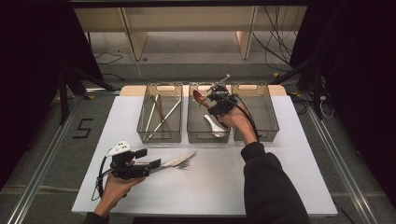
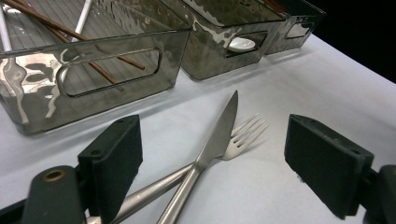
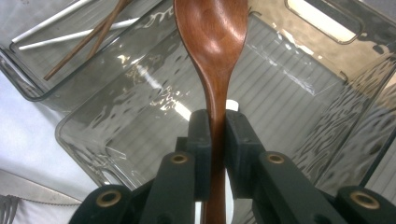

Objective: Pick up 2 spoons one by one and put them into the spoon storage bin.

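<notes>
My right gripper (image 1: 215, 100) (image 3: 217, 121) hovers over the middle clear bin (image 1: 208, 138) (image 3: 93, 135), shut on the handle of a brown wooden spoon (image 1: 198, 96) (image 3: 212, 32). The spoon's bowl points away from the hand, toward the bin's far left corner. A white spoon (image 1: 214, 125) (image 2: 241, 44) lies on that bin's floor. At the front left, my left gripper (image 1: 147, 158) (image 2: 217, 140) rests low over the white table with its jaws wide open. A metal knife (image 1: 180, 160) (image 2: 219, 130) and a fork (image 1: 184, 164) (image 2: 245, 133) lie crossed on the table, their handles reaching in between those jaws.
The left bin (image 1: 159, 137) holds brown chopsticks (image 1: 161, 114) and white sticks. A third bin (image 1: 268, 121) stands at the right. The three bins line the table's far edge (image 1: 140, 88). A person's dark sleeve (image 1: 266, 182) crosses the front right.
</notes>
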`<state>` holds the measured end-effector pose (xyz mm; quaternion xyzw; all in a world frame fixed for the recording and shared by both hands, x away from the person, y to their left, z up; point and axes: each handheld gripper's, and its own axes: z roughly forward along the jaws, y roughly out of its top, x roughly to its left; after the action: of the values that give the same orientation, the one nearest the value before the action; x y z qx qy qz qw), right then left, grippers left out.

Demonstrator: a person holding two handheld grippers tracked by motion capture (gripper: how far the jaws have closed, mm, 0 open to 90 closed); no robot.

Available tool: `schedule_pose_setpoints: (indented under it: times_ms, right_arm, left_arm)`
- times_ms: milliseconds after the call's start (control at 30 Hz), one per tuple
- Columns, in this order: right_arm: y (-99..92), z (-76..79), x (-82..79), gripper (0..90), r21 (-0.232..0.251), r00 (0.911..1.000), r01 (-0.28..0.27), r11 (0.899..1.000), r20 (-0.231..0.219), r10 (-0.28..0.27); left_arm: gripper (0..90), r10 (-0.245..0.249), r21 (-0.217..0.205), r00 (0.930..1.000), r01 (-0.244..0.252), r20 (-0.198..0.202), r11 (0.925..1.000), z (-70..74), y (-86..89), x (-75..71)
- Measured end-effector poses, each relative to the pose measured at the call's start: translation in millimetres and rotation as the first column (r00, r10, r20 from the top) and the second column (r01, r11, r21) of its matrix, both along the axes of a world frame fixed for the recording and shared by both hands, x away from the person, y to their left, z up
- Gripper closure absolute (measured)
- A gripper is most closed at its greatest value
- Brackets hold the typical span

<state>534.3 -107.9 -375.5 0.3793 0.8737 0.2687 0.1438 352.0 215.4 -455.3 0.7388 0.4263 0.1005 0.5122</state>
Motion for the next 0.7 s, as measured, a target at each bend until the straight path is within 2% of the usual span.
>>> schedule_pose_setpoints:
  times_ms: [433, 500, 700]
  right_arm:
    - [4.7, -12.6, 6.4, 80.6, -0.018, 0.9995, 0.026, 0.999, -0.016, -0.027]
    - [5.1, -14.1, 7.1, 75.4, -0.013, 0.9993, 0.026, 1.000, -0.026, -0.026]
    - [4.0, -12.4, 2.2, 70.7, 0.006, 0.9996, 0.004, 1.000, -0.029, -0.004]
  left_arm:
    - [18.7, 0.002, -0.005, 1.0000, -0.002, 0.000, 1.0000, 0.1, 0.5, -0.4]
    - [18.7, 0.004, -0.006, 1.0000, -0.004, -0.001, 1.0000, 0.1, 0.6, -0.3]
    - [18.6, 0.006, -0.001, 1.0000, -0.006, -0.005, 1.0000, -0.4, 1.4, 0.2]
